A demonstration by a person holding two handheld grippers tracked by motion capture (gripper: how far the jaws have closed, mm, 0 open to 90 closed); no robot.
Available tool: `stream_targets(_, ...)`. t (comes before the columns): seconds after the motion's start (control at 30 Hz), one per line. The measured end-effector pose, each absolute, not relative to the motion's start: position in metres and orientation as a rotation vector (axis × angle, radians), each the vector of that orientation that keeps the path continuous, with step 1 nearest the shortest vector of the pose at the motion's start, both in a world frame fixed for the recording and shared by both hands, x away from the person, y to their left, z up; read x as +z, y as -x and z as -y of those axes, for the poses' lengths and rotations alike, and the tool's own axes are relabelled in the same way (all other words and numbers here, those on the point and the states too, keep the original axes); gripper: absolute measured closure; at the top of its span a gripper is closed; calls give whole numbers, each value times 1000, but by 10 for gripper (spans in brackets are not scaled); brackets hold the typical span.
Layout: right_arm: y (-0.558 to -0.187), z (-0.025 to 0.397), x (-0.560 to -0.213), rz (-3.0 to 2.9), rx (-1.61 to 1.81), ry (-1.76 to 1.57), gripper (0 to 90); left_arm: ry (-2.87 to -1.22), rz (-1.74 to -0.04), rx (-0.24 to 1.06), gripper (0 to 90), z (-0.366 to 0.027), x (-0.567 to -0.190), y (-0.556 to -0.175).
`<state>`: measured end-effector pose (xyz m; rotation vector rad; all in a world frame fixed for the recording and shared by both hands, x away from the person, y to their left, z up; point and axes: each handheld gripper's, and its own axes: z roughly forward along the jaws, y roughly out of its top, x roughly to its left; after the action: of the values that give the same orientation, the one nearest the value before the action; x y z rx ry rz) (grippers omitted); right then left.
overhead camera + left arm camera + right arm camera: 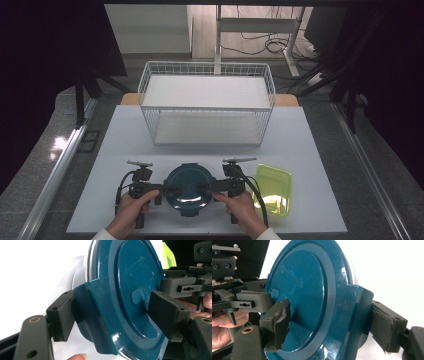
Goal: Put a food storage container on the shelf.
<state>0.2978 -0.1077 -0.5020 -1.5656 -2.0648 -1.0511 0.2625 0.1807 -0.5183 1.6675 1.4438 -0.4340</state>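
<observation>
A round container with a dark teal lid (188,187) sits on the white table near its front edge, between my two grippers. My left gripper (167,189) grips its left side, and my right gripper (208,187) grips its right side. In the left gripper view the teal lid (125,277) has one side clip and rim pinched between the jaws of my left gripper (113,315). In the right gripper view the teal lid (302,290) is clamped the same way at the opposite clip by my right gripper (332,326). A steel rim shows under the lid.
A white two-level wire rack (206,102) stands at the back middle of the table (310,145). A yellow-green plastic tray (274,189) lies just right of the right hand. Dark curtains and metal floor rails flank the table.
</observation>
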Motion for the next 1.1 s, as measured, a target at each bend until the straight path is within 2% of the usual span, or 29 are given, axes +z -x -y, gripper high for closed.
stream_targets(0.03,-298,109,-502,2038,-1059,1574,269,-1665,-1447,-434,264,-181,-518,-262)
stream_targets(0.53,-291,113,-492,2023,-1082,1623,310,-1664,-1449,-372,324,-178,-505,-251)
stream_targets(1.1,-286,120,-475,2058,-1157,1628,314,-1687,-1401,-325,339,-170,-490,-249)
